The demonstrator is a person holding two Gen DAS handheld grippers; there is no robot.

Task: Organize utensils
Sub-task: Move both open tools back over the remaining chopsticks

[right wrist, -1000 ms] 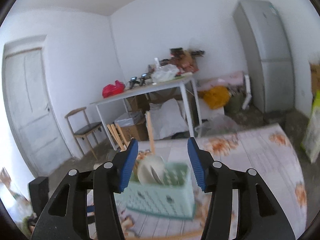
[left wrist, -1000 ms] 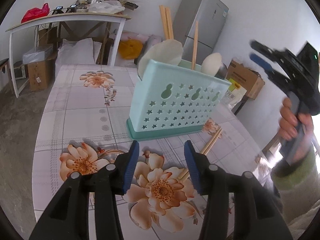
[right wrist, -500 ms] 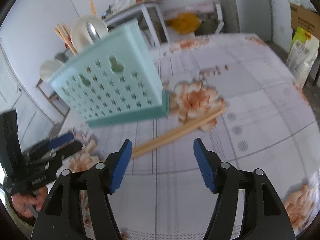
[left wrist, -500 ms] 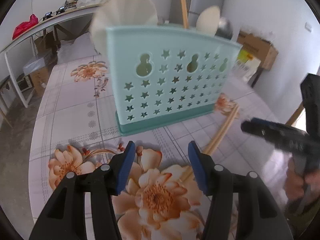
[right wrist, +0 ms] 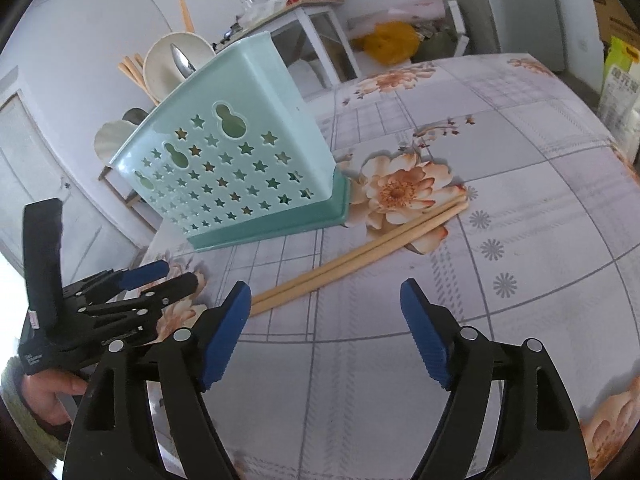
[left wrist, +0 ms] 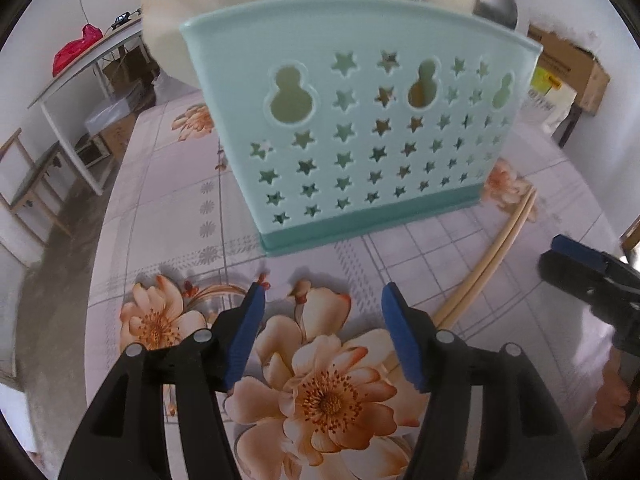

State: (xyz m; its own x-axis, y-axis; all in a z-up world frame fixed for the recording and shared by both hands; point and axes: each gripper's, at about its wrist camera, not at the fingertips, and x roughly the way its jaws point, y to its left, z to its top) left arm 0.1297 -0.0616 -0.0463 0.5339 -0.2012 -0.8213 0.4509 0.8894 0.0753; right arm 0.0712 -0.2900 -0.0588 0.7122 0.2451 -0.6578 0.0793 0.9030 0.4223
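Observation:
A teal utensil holder [left wrist: 360,128] with star-shaped holes stands upright on the table, also seen in the right wrist view [right wrist: 240,168]. It holds white spoons [right wrist: 172,60], a metal ladle and some chopsticks. A pair of wooden chopsticks [right wrist: 360,252] lies loose on the cloth beside the holder's right end [left wrist: 488,264]. My left gripper [left wrist: 323,296] hovers just in front of the holder. Its jaws are opening, with nothing between them. My right gripper [right wrist: 325,292] hangs over the near end of the loose chopsticks. Its jaws are opening too and hold nothing.
The table [right wrist: 520,200] wears a grey checked cloth with orange flowers. Beyond it are a white side table [left wrist: 92,56] with clutter, a wooden chair [left wrist: 32,184], a fridge [right wrist: 516,4] and cardboard boxes [left wrist: 572,64]. A person's hand [right wrist: 52,396] holds the left gripper.
Both grippers came down toward the table and their jaws widened. The left one closed in on the holder. The right view tipped from the room down to the loose chopsticks.

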